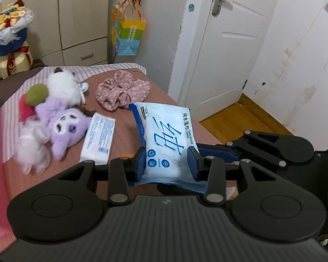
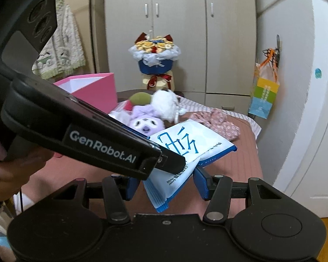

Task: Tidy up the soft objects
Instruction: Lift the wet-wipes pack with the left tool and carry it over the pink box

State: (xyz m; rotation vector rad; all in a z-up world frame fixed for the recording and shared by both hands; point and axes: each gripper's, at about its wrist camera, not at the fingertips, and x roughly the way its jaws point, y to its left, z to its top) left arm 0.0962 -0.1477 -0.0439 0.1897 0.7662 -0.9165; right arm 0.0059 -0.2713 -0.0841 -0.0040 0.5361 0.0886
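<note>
left gripper (image 1: 166, 163) has its blue pads pressed against both sides of the wet wipes pack (image 1: 164, 139), jaws closed in on it, the pack lifted above the bed (image 1: 159, 91) and tilting away toward 12 o'clock. in the right wrist view the same pack (image 2: 185, 144) hangs at centre frame, its lower corner drooping between the right gripper (image 2: 166, 186) pads; those jaws stand apart, and the pack sits in the gap with no firm squeeze visible on either side. the left gripper body crosses that view from 9 o'clock down to the pack.

out at 10 o'clock of the pack in the left view, a purple plush toy (image 1: 63, 124) lies face up, touching a white fluffy plush (image 1: 63, 87) behind it and a green and red plush ball (image 1: 32, 100) beside. a small white tissue packet (image 1: 98, 139) rests just beside the purple plush, at 9 o'clock of the held pack. at 12 o'clock, a pink floral scrunchie (image 1: 122, 91) sits alone on the bedspread.

in the right view, a pink box (image 2: 94, 89) stands open at 11 o'clock, behind the plush pile.
</note>
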